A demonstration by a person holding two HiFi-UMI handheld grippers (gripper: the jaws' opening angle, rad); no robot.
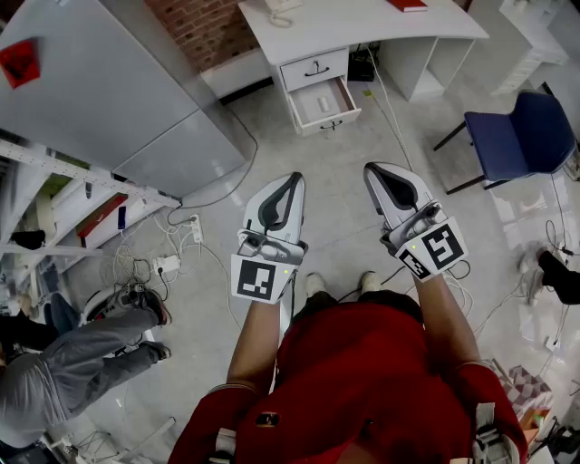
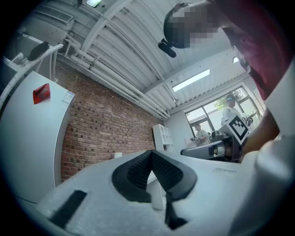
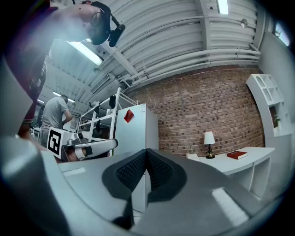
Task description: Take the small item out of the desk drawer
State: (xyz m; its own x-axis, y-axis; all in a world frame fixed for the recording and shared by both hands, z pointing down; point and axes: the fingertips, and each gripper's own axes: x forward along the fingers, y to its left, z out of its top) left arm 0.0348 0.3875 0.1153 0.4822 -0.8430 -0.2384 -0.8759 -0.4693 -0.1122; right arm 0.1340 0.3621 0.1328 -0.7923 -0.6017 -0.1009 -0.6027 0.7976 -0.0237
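Left gripper and right gripper clenched, empty, mid-frame; desk drawer open top centre, contents unclear.

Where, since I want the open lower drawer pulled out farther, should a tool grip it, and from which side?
Probably take the dark curved handle midway along the front panel of the open drawer, coming from the front, the person's side. It seems to stand off the flat panel, giving jaws something to close round, and the drawer slides out that way.
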